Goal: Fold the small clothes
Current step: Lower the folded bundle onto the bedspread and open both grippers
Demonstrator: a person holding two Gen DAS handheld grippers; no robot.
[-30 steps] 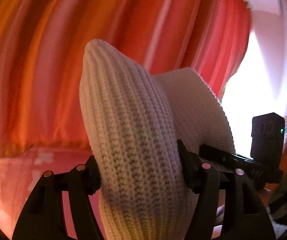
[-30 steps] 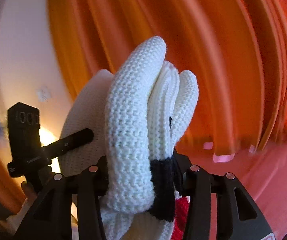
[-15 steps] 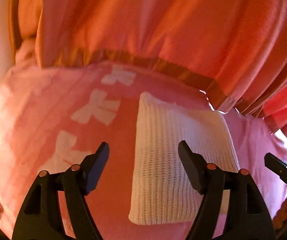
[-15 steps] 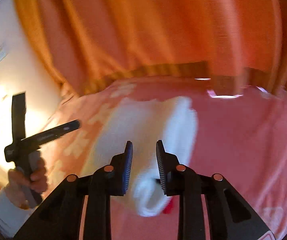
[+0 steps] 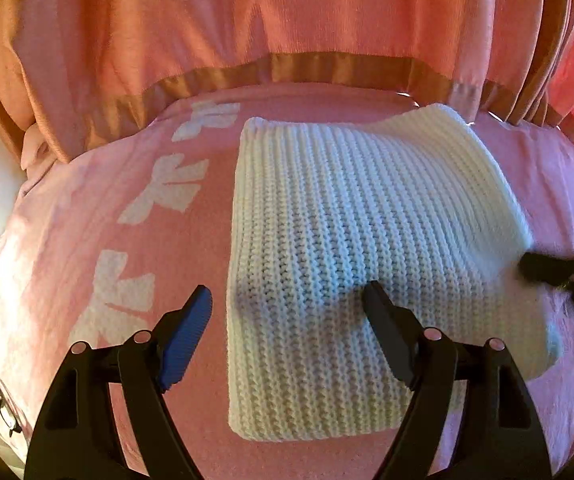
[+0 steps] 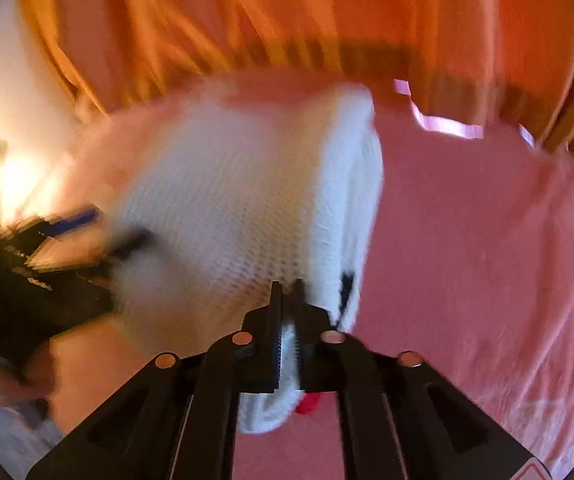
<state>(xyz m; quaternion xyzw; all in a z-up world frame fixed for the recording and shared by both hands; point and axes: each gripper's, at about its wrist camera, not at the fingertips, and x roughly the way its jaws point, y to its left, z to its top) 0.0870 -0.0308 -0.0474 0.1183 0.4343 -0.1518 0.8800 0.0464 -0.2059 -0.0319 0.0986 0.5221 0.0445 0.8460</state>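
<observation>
Left side first: the left gripper (image 5: pixel 287 312) hangs just above the bed with its jaws spread wide, and they have just been opening; the near left edge of the white knit (image 5: pixel 351 248) lies between the fingers, but neither pad presses it, so that hand has let go. The knit lies folded flat on the pink bedspread (image 5: pixel 87 208), a chunky ribbed rectangle, thick and springy, its left edge fairly straight and its far right corner humped up. White bow shapes run down the spread to its left, and a pleated orange curtain (image 5: pixel 287 20) with a tan band hangs behind.

Over to the right: the right gripper (image 6: pixel 287 292) is clenched, its jaws having just been closing, and they sit at the near right edge of the knit, where a black patch and a bit of red peep out. A strip of white shows between the fingers lower down, but the view is smeared, so I can't tell whether they pinch any wool.

My worry: if that clenched hand has snagged a layer and lifts, the stack could peel open. Bulky wool like this likes to spring back, so the raised corner may not lie down, and the soft bedspread could rumple under any push
</observation>
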